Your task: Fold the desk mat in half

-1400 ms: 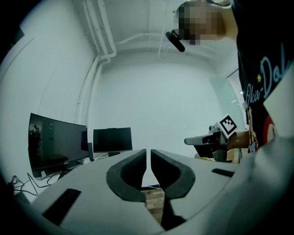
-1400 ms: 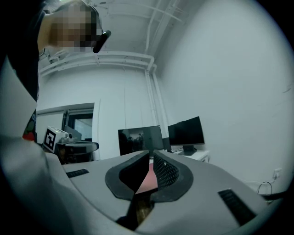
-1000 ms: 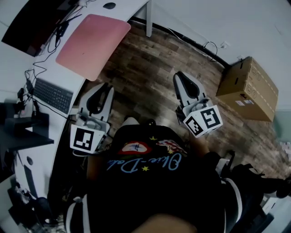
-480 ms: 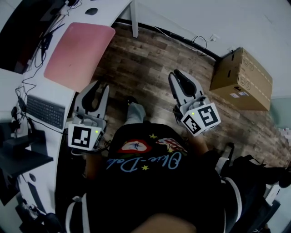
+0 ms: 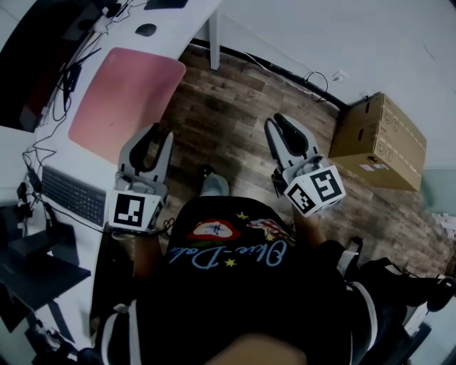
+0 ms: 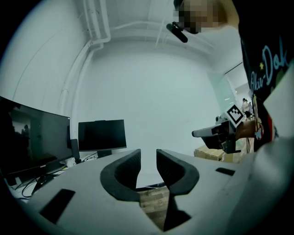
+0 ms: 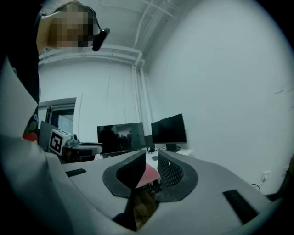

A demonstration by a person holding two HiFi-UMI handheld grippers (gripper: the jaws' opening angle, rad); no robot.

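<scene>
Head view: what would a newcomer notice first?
The pink desk mat lies flat and unfolded on the white desk, upper left. The left gripper and right gripper hover short of it, jaws opening, nothing between them. A cardboard box sits far right.

"Blue" in script on shirt (image 5: 242,255)

The desk mat (image 7: 148,174) is mostly hidden in the right gripper view.
</scene>
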